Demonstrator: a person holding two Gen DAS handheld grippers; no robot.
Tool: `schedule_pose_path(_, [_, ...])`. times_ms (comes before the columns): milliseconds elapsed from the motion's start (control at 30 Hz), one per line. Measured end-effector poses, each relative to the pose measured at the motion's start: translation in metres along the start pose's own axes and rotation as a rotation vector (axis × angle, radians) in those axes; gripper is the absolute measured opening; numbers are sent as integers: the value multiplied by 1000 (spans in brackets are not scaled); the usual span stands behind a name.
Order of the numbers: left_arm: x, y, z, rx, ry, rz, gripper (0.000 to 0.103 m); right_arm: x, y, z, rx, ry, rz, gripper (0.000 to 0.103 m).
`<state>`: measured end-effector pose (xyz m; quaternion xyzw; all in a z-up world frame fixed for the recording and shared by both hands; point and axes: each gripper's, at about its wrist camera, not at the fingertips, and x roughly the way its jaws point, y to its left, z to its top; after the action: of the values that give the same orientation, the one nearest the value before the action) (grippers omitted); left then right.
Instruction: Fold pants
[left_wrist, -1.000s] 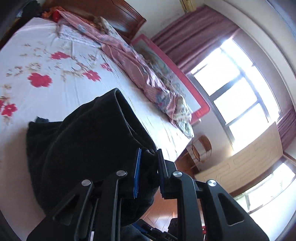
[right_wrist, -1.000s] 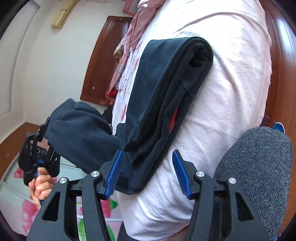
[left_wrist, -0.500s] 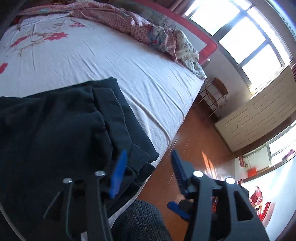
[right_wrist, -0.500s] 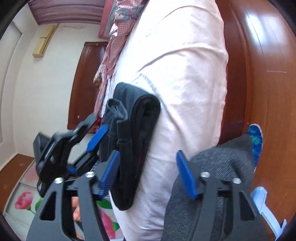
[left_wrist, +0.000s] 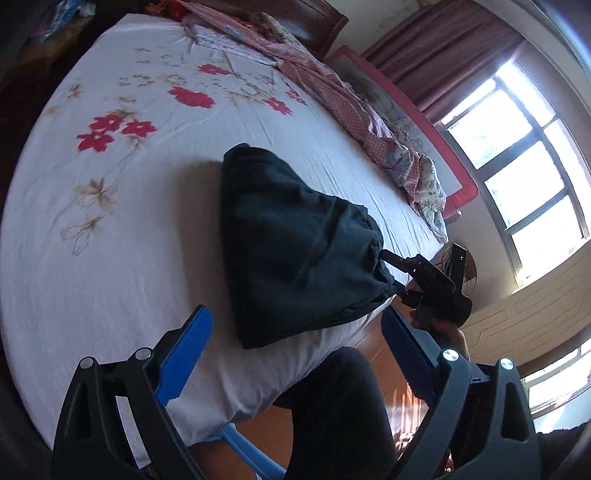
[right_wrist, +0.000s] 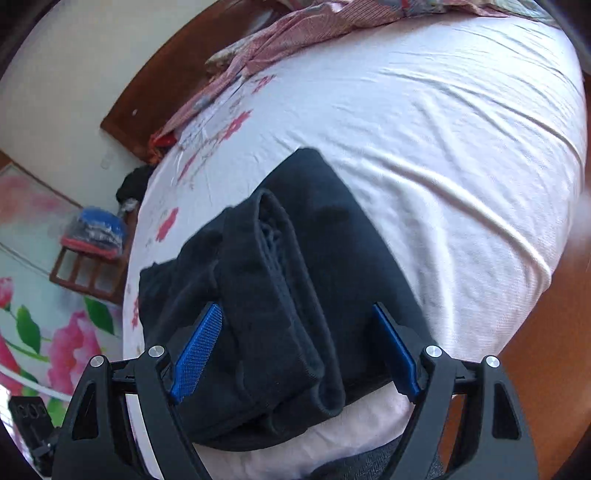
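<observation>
The dark navy pants (left_wrist: 295, 251) lie folded in a thick bundle on the white floral bedsheet (left_wrist: 122, 206), near the bed's near edge. My left gripper (left_wrist: 295, 354) is open and empty, held back from the bundle's near corner. My right gripper (right_wrist: 295, 350) is open, its blue pads on either side of the folded pants (right_wrist: 280, 280) without closing on them. In the left wrist view the right gripper's body (left_wrist: 432, 284) sits against the bundle's right end.
A pink checked blanket (left_wrist: 340, 107) runs along the far side of the bed. A wooden headboard (right_wrist: 155, 92) is behind. A low wooden stand with bagged items (right_wrist: 92, 240) stands beside the bed. Wooden floor (left_wrist: 369, 354) lies below the bed edge, with my leg (left_wrist: 332, 413) close by.
My left gripper let go of the pants, opened wide and pulled back. The pants now lie folded on the bed. My right gripper swung round to straddle the bundle's end.
</observation>
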<state>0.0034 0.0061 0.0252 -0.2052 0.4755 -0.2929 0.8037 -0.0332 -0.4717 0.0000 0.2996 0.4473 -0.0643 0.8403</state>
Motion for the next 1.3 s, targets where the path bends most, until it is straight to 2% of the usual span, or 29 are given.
schedule_pose_path(133, [26,14,-16,-73,46,8,93,-4,17,-12,-89,-20,-24,81])
schedule_pose_path(167, [28,13,-16,-73,51,9,93,-6,25,-16,-117,-8,-1,80])
schedule_pose_path(233, [30,9,-15,-60,46,-4,93,-6,41,-22,-195,-6,-48,77])
schedule_pose_path(300, [27,4,-15,-45,42,-19,93,-5,45,-19,-207,0,-36,74])
schedule_pose_path(367, [26,0,-16,-35,42,-32,93,-5,29,-9,-102,-8,18,54])
schedule_pose_path(400, [26,-2,-17,-29,42,-36,93,-3,17,-4,-28,4,57,38])
schedule_pose_path(433, [25,-4,-17,-26,43,-39,93,1,7,0,19,34,65,34])
schedule_pose_path(533, [23,-6,-16,-28,42,-30,93,1,31,-1,-108,75,-23,19])
schedule_pose_path(600, [21,-2,-15,-44,30,-21,93,-17,55,6,-176,31,-15,17])
schedule_pose_path(700, [20,1,-13,-67,25,-11,93,-46,101,25,-310,-69,-10,17])
schedule_pose_path(800, [20,1,-12,-78,27,-6,93,-66,118,43,-373,-157,-7,17])
schedule_pose_path(900, [19,-2,-11,-64,24,-2,93,-61,79,55,-276,-185,-54,17])
schedule_pose_path(933, [19,-4,-11,-55,19,2,93,-51,58,53,-228,-166,-59,17])
schedule_pose_path(967, [19,-5,-12,-46,19,9,94,-34,34,50,-173,-120,-27,18])
schedule_pose_path(1000, [21,-4,-11,-42,24,6,94,-15,8,45,-92,-71,-50,26])
schedule_pose_path(1033, [24,-4,-12,-42,37,6,94,1,-20,35,1,-19,-123,52])
schedule_pose_path(1067, [26,-3,-12,-45,52,18,94,6,-41,26,82,-16,-91,56])
schedule_pose_path(1100, [28,-3,-12,-46,64,26,94,-2,-52,19,151,-62,-45,63])
schedule_pose_path(1133, [29,-3,-12,-40,73,28,94,-14,-54,14,184,-110,-43,66])
schedule_pose_path(1167, [29,-3,-12,-29,70,34,94,-24,-47,12,162,-146,-46,66])
schedule_pose_path(1233, [29,-5,-6,-3,56,56,94,-45,-20,10,67,-220,-106,66])
schedule_pose_path(1300, [35,-11,7,28,47,56,94,-55,7,12,-27,-233,-106,66])
